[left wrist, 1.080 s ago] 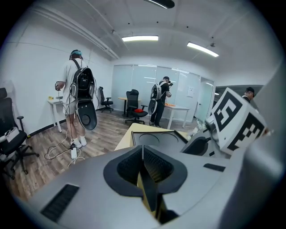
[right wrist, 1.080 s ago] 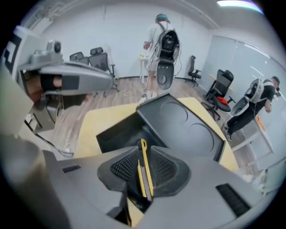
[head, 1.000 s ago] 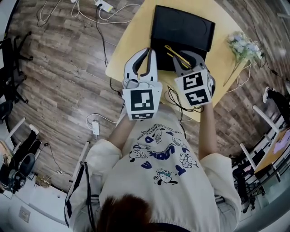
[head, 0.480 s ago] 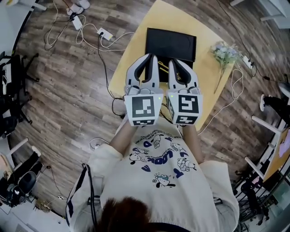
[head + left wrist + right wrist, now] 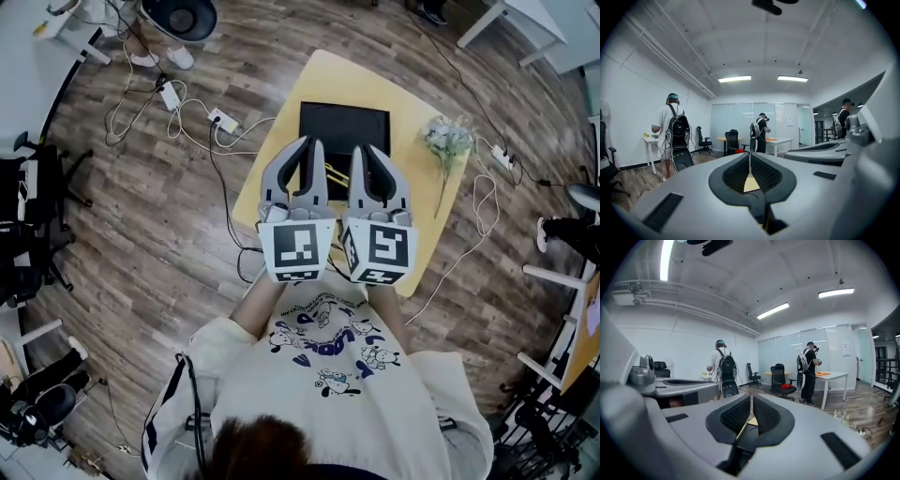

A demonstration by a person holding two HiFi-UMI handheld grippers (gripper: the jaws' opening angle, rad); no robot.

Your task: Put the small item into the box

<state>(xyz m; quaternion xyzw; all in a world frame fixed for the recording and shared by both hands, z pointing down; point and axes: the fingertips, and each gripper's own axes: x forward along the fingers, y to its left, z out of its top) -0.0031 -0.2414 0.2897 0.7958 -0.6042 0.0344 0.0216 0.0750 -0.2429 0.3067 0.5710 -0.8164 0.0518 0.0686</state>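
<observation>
A black box (image 5: 361, 127) lies open on the yellow table (image 5: 420, 220). A thin yellow item (image 5: 335, 174) rests inside it, seen in the gap between the two grippers. My left gripper (image 5: 308, 146) (image 5: 750, 157) and right gripper (image 5: 362, 151) (image 5: 752, 399) are held side by side above the table's near half, both pointing out level into the room. The jaws of each gripper meet at the tips with nothing held between them. The near part of the box is hidden behind the grippers.
A bunch of pale flowers (image 5: 444, 141) lies on the table's right side. Cables and a power strip (image 5: 223, 120) trail over the wooden floor to the left. Office chairs, desks and several standing people (image 5: 722, 369) fill the room beyond.
Both grippers have risen away from the box and drawn together side by side. The right gripper's jaws, spread a second ago, have closed. The table looks smaller and farther below.
</observation>
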